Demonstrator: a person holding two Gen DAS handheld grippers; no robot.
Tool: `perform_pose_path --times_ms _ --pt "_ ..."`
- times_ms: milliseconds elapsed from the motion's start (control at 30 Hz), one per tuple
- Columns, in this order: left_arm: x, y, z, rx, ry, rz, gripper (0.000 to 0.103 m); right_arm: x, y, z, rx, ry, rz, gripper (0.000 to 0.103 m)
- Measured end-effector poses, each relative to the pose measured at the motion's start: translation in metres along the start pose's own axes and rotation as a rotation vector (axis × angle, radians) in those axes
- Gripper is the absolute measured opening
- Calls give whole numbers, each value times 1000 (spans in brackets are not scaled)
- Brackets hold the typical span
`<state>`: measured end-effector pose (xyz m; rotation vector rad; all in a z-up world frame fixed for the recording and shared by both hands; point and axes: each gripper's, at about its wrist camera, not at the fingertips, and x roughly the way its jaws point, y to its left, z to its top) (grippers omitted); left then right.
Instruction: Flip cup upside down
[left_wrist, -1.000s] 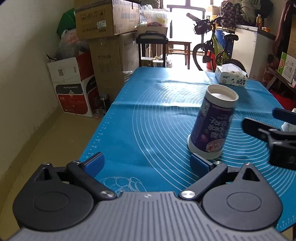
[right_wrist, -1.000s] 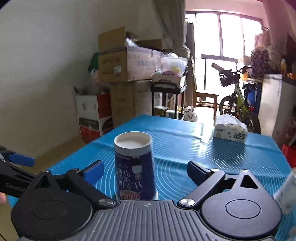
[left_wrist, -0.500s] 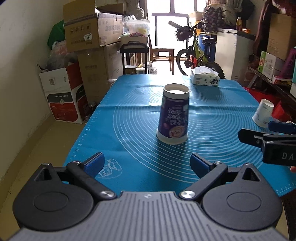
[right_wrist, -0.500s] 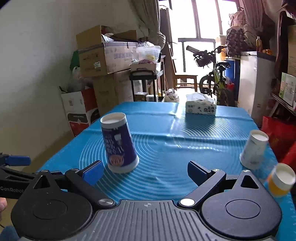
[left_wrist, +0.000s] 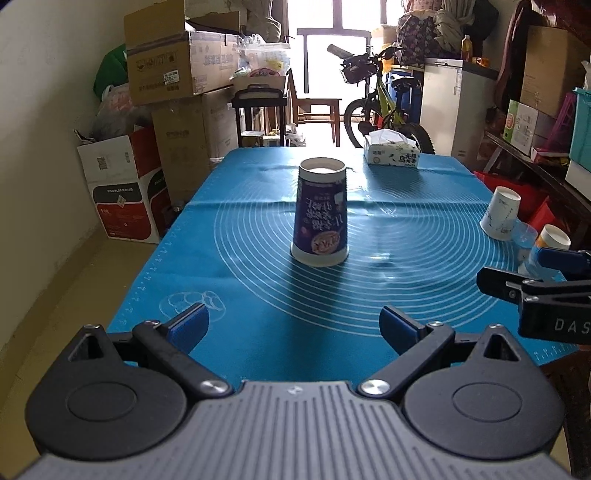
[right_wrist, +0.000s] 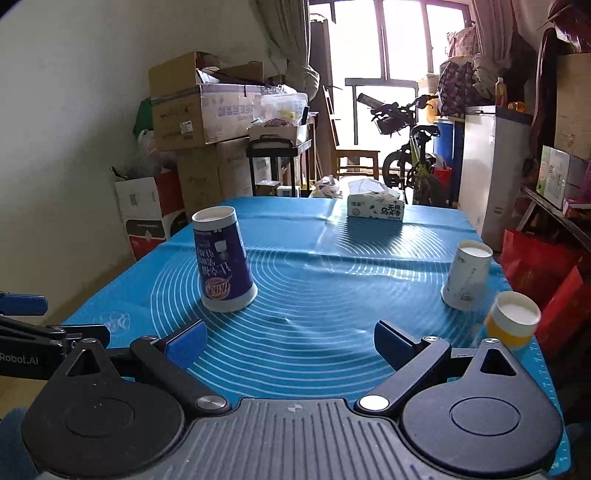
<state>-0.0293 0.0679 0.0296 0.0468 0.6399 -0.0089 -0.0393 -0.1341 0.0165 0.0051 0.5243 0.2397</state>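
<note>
Our purple cup (left_wrist: 320, 214) stands mouth down on the blue mat (left_wrist: 406, 295), near the middle of the bench, nearer its left edge in the right view. The flip looks done to us. Both our left tongs (left_wrist: 293, 325) and right tongs (right_wrist: 290, 339) gape wide and hold nothing, well short of the cup. The step in hand, we judge, is to draw clear: we should pull straight back and low, without brushing the wall. The cup is tapered paper, glossy printed, with a white recessed base on top; light, so a nudge could tip it. Two smaller cups (right_wrist: 467, 278) stand inverted by the right edge; a tissue box (right_wrist: 375, 208) sits at the far edge.
</note>
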Motion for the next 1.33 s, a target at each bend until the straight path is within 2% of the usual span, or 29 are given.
perform_pose_path --times_ms 400,1333 --pt "-3 -7 -12 10 4 -21 98 -9 -6 -8 -9 30 -13 98" --pt "1 -15 -13 31 7 -38 98 -8 -10 -15 -15 47 -8 95"
